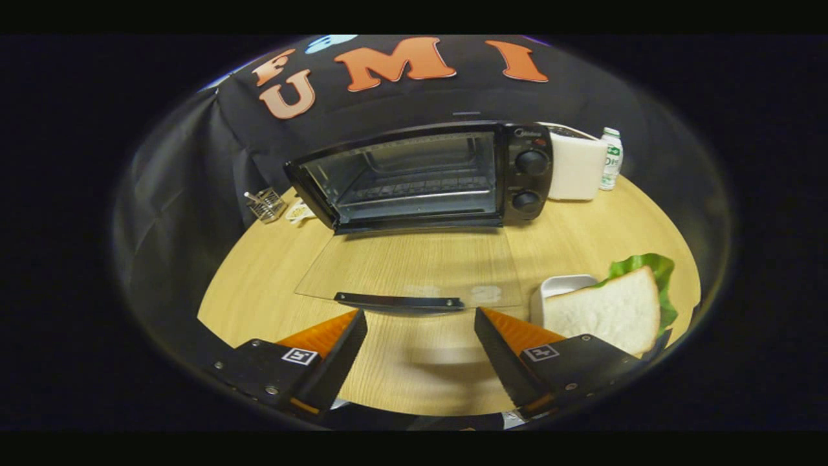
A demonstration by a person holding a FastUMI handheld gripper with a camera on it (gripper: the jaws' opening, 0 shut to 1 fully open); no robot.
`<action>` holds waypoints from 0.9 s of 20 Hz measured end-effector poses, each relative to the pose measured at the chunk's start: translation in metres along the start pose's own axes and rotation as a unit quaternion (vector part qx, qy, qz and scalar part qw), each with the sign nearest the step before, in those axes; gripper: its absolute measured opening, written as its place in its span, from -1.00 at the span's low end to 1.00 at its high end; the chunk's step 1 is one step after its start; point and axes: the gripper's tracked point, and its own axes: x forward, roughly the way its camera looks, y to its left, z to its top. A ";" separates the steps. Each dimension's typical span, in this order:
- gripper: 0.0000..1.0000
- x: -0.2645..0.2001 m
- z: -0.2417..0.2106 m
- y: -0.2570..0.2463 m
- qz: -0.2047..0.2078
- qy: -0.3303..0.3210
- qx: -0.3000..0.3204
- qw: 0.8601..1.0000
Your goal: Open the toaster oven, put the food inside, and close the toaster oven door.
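A black toaster oven (pixel 427 175) stands at the back of the round wooden table (pixel 414 375). Its glass door (pixel 414 268) is folded down flat, and the door's dark handle (pixel 399 301) lies just ahead of my fingers. A wire rack shows inside the lit cavity. A sandwich of white bread and green lettuce (pixel 611 307) rests on a small white dish (pixel 559 288) to the right of my right finger. My gripper (pixel 420 323) is open, with bare table between the fingers.
Two black knobs (pixel 530 181) sit on the oven's right panel. A white box (pixel 576 168) and a small bottle (pixel 610 158) stand right of the oven. A small wire basket (pixel 265 204) and a pale object (pixel 299 211) lie to its left.
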 end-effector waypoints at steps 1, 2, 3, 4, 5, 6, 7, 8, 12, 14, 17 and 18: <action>0.98 -0.013 0.007 -0.011 -0.005 -0.012 -0.003 1.000; 0.98 -0.026 0.012 -0.025 -0.016 -0.024 -0.006 1.000; 0.98 -0.037 0.019 -0.042 -0.031 -0.033 -0.007 0.999; 0.98 -0.045 0.022 -0.062 -0.049 -0.038 -0.005 0.998; 0.98 -0.052 0.025 -0.082 -0.068 -0.040 -0.003 0.997; 0.98 -0.057 0.027 -0.102 -0.087 -0.041 -0.004 0.995; 0.98 -0.059 0.027 -0.122 -0.105 -0.040 -0.008 0.994; 0.98 -0.059 0.025 -0.140 -0.118 -0.036 -0.012 0.992; 0.99 -0.041 0.011 -0.184 -0.110 0.003 -0.016 0.994; 0.98 -0.031 -0.001 -0.191 -0.082 0.034 0.009 0.996; 0.91 -0.015 -0.009 -0.184 -0.020 0.064 0.070 0.995; 0.87 -0.012 -0.013 -0.181 -0.001 0.074 0.084 0.994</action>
